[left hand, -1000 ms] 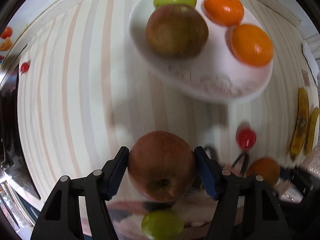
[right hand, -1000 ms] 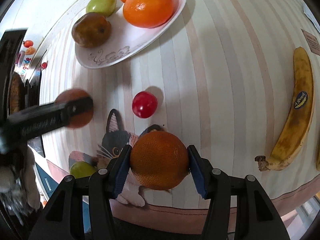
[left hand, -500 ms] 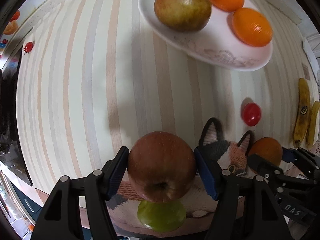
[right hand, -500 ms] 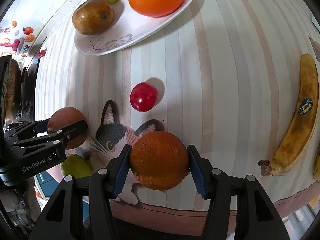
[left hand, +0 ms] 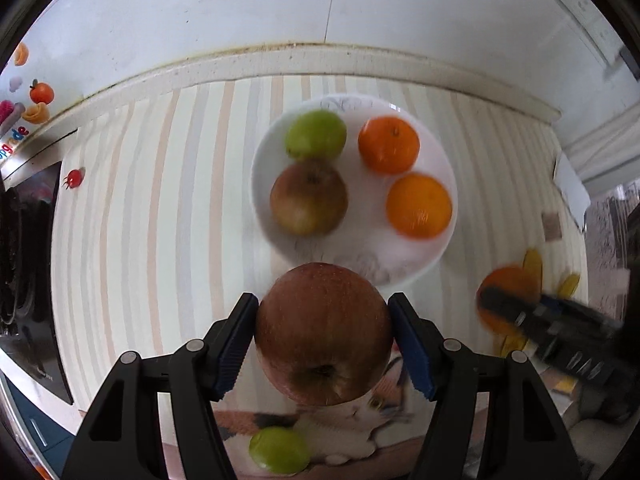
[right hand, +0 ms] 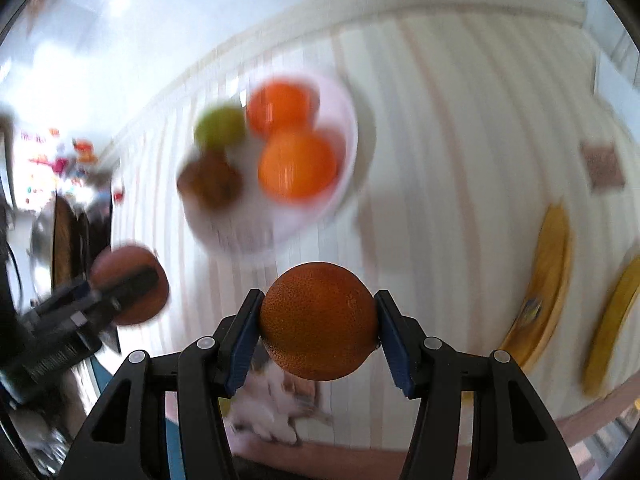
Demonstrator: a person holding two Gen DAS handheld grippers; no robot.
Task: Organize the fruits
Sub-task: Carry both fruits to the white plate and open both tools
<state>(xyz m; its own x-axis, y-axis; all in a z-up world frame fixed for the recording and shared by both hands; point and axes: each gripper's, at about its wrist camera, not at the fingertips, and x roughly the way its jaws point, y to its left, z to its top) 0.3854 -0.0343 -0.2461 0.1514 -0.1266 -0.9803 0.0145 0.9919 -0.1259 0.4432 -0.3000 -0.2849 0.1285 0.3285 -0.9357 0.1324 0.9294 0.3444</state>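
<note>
My left gripper is shut on a red-brown apple, held above the striped cloth in front of the white plate. The plate holds a green fruit, a brown apple and two oranges. My right gripper is shut on a dark orange, held in the air in front of the plate. In the right wrist view the left gripper with its apple shows at the left, blurred.
A green fruit lies on the cat picture at the cloth's near edge. Two bananas lie at the right. A dark stove stands at the left. The wall runs behind the plate.
Both grippers have risen and tilted up with their fruits; the wall now shows and the plate sits farther off. The red tomato has dropped out of sight.
</note>
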